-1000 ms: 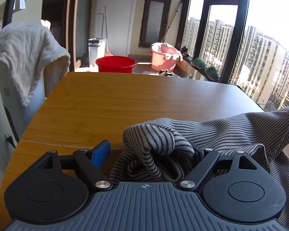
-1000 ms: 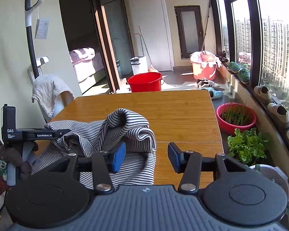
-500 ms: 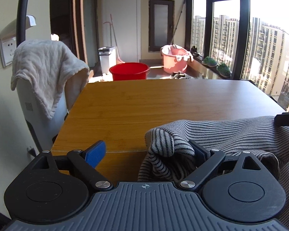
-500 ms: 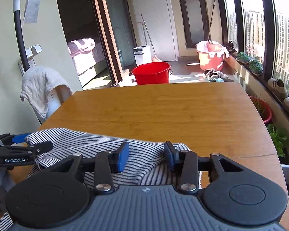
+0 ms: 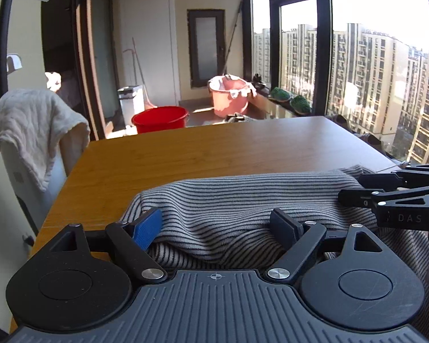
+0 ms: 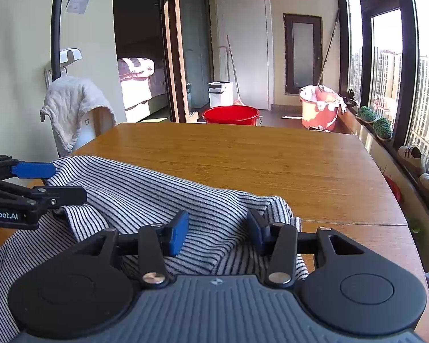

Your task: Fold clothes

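Note:
A grey-and-black striped garment (image 5: 243,197) lies along the near edge of the wooden table (image 5: 214,148); it also shows in the right wrist view (image 6: 146,191). My left gripper (image 5: 217,224) is open, its fingers wide apart over the garment's left part, with cloth bunched between them. My right gripper (image 6: 217,233) is open over the garment's right end, with cloth lying between its fingers. Each gripper shows in the other's view, the right one (image 5: 391,191) at the right edge and the left one (image 6: 28,188) at the left edge.
A chair draped with a white towel (image 5: 34,125) stands at the table's left side. A red basin (image 5: 160,118), a pink bucket (image 5: 228,95) and a white bin (image 5: 130,100) stand on the floor beyond the table. Windows run along the right.
The garment has been drawn out from a raised bunch into a long flat band on the table. Both grippers have moved apart towards its ends and stand open over it.

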`<state>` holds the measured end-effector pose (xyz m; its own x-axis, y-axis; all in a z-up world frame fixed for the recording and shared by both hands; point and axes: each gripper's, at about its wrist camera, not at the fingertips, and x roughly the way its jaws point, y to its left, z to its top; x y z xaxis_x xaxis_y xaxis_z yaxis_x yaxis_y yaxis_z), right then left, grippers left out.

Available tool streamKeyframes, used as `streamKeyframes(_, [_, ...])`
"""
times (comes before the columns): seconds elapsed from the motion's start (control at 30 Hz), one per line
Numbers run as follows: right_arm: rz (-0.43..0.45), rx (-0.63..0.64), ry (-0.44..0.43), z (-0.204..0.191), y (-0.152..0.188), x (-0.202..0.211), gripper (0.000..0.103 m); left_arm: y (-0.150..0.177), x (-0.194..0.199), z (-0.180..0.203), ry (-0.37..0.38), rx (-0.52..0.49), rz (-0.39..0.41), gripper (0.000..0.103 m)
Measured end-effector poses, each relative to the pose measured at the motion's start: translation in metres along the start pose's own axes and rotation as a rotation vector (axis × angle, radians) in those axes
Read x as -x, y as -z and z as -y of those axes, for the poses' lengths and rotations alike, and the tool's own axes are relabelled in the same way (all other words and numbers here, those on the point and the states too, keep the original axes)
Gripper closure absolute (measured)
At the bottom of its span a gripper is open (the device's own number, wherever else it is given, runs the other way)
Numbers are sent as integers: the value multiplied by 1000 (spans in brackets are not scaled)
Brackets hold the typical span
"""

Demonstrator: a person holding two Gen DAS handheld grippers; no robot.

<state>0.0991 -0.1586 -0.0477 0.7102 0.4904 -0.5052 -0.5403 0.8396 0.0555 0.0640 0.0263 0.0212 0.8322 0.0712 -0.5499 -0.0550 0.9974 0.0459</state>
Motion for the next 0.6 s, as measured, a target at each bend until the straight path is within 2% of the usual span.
streamKeyframes(0.1, [-4,41,18,0,-3,-5,58,10,-11,0,7,10,-10,8])
streamKeyframes(0.33, [19,55,42,-5,-4,-5,53,12,-15,2,11,-2,-16,3])
streamKeyframes(0.37, [26,39,49,-4,-5,-1,50,13,-15,2,12,-1,-17,3])
streamKeyframes(0.43, [44,-27,62,0,-7,12,50,13,-15,2,13,-1,-18,2])
streamKeyframes(0.5, [48,-113,14,5,-9,26,50,14,-16,3,14,-6,-20,1])
streamKeyframes(0.57, [15,-179,-46,10,-9,32,50,15,-16,5,11,-16,-24,0])
streamKeyframes(0.6, [-10,-181,-48,9,-7,30,50,15,-16,5,8,-22,-26,0])
